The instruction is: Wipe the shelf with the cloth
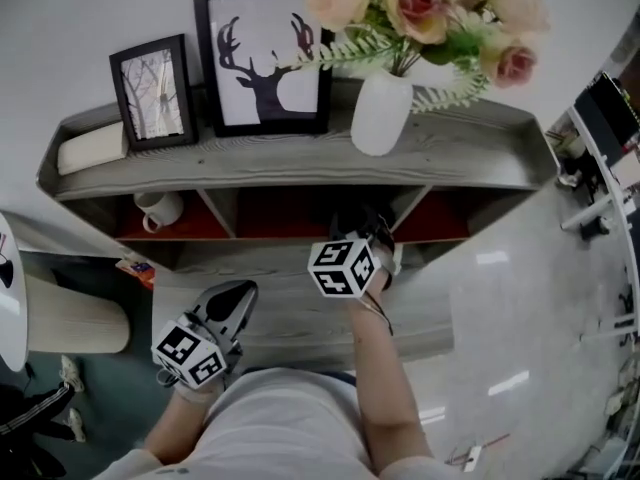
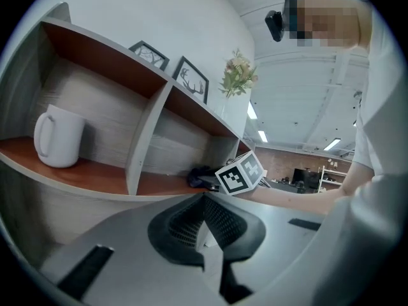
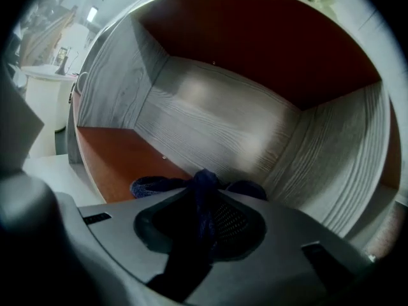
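Wood-grain shelf (image 3: 210,113) cubby: right tongs (image 3: 204,199) clamp the dark cloth (image 3: 153,185), left tongs (image 2: 204,199) closed, empty; thin pinch may slip during wiping.

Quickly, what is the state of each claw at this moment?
Left claw: closed, holding nothing.
Right claw: closed on the dark blue cloth.
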Demonstrator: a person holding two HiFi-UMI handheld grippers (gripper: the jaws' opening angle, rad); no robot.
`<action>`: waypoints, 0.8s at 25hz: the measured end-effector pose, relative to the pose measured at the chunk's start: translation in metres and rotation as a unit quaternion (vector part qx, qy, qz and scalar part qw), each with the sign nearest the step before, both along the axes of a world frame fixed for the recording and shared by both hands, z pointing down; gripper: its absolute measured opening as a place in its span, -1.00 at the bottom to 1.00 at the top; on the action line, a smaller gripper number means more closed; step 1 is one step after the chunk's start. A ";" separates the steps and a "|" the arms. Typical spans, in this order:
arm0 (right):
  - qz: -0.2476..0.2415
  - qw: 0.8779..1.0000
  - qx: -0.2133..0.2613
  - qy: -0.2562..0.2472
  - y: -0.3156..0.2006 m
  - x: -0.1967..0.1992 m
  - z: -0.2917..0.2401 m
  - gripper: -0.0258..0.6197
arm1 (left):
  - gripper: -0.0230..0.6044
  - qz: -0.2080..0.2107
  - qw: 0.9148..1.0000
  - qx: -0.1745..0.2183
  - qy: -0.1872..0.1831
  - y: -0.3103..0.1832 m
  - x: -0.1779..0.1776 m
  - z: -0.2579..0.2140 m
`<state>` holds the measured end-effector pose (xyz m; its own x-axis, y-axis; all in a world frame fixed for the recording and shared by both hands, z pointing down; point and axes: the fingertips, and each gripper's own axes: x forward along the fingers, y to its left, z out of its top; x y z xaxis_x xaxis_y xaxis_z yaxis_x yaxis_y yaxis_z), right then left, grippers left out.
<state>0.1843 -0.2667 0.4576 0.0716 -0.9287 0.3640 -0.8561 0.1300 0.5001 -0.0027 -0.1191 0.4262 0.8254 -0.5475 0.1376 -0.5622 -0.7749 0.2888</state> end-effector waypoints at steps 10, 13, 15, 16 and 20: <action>0.039 0.999 -0.002 0.010 0.018 0.018 0.000 -0.65 | -0.88 0.029 1.000 -0.002 0.003 0.000 0.010 0.003; 0.046 0.999 0.014 -0.001 0.022 0.018 -0.005 -0.60 | -0.88 0.031 1.000 -0.005 0.002 0.002 0.007 0.004; 0.058 0.998 0.033 -0.021 0.028 0.019 -0.010 -0.42 | -0.88 0.030 1.000 -0.006 0.004 0.003 0.005 0.005; 0.065 0.997 0.040 -0.032 0.031 0.021 -0.012 -0.33 | -0.88 0.029 1.000 -0.007 0.004 0.003 0.003 0.006; 0.090 0.987 0.040 -0.124 0.039 0.027 -0.004 -0.20 | -0.88 0.029 1.000 -0.012 0.003 0.007 0.000 0.010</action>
<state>0.2113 -0.2278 0.4536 0.1556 -0.9354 0.3176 -0.9594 -0.0665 0.2742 -0.0023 -0.1121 0.4358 0.8561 -0.4960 0.1455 -0.5155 -0.7987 0.3103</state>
